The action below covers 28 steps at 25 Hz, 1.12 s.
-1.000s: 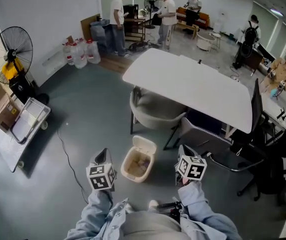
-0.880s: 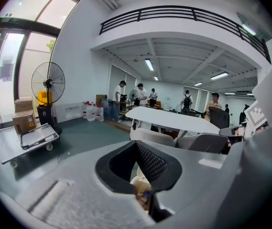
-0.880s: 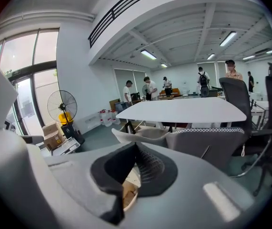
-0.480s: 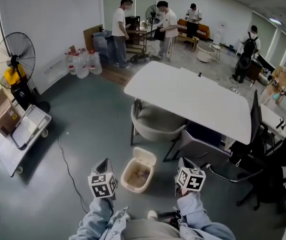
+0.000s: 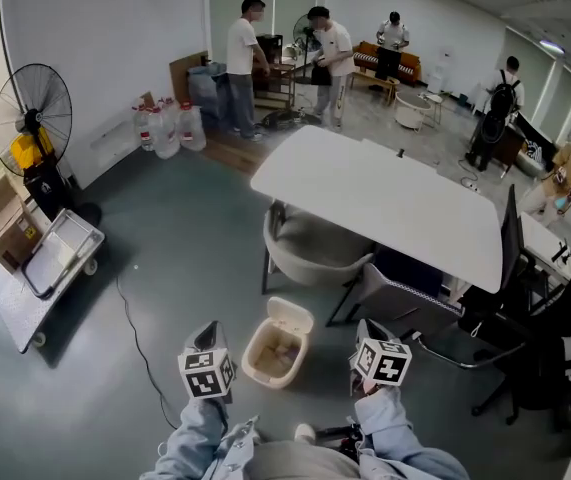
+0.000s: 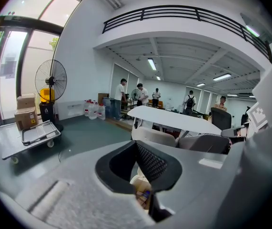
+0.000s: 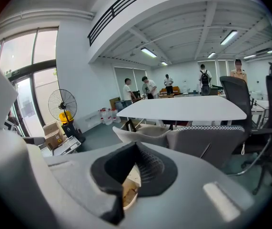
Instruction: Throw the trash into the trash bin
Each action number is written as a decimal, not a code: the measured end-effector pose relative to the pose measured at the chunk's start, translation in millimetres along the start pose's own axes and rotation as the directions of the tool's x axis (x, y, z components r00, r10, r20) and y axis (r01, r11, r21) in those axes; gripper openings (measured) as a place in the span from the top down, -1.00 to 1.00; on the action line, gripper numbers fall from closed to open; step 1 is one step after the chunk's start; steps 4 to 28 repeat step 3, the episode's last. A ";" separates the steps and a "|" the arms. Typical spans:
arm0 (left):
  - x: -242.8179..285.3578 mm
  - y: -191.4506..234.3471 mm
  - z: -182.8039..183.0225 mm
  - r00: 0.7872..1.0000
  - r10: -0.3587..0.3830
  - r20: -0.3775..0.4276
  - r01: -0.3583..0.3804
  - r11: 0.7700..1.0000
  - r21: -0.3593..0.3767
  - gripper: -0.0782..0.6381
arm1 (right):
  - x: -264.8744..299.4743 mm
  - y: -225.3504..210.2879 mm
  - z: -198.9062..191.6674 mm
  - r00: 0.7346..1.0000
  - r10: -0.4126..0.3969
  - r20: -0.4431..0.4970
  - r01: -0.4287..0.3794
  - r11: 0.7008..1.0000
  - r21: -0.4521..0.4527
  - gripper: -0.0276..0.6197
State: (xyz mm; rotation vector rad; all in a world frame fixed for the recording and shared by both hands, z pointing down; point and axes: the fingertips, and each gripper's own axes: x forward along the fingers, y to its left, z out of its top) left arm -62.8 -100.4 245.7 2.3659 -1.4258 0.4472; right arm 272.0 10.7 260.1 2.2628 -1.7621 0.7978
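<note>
I have the trash bin on the floor just ahead of me, between my left gripper and my right gripper. Trash lies inside it. Behind the bin a chair sits partly under the table. Off to the left a cart stands on the floor, with a fan behind it near the wall.

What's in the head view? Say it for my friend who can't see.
Seen from above, an open beige trash bin with trash inside stands on the floor between the left gripper and right gripper, both shut. A white table and chairs stand beyond.
</note>
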 end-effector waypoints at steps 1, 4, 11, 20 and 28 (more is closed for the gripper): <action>-0.8 0.3 -1.6 1.000 -0.001 -0.004 0.001 1.000 -0.001 0.76 | -1.3 -0.6 -1.1 1.000 -0.005 -0.003 0.005 1.000 0.000 0.91; -2.6 1.1 -4.5 1.000 -0.001 -0.011 0.001 1.000 -0.003 0.76 | -3.7 -1.9 -3.5 1.000 -0.014 -0.007 0.014 1.000 0.002 0.91; -2.6 1.1 -4.5 1.000 -0.001 -0.011 0.001 1.000 -0.003 0.76 | -3.7 -1.9 -3.5 1.000 -0.014 -0.007 0.014 1.000 0.002 0.91; -2.6 1.1 -4.5 1.000 -0.001 -0.011 0.001 1.000 -0.003 0.76 | -3.7 -1.9 -3.5 1.000 -0.014 -0.007 0.014 1.000 0.002 0.91; -2.6 1.1 -4.5 1.000 -0.001 -0.011 0.001 1.000 -0.003 0.76 | -3.7 -1.9 -3.5 1.000 -0.014 -0.007 0.014 1.000 0.002 0.91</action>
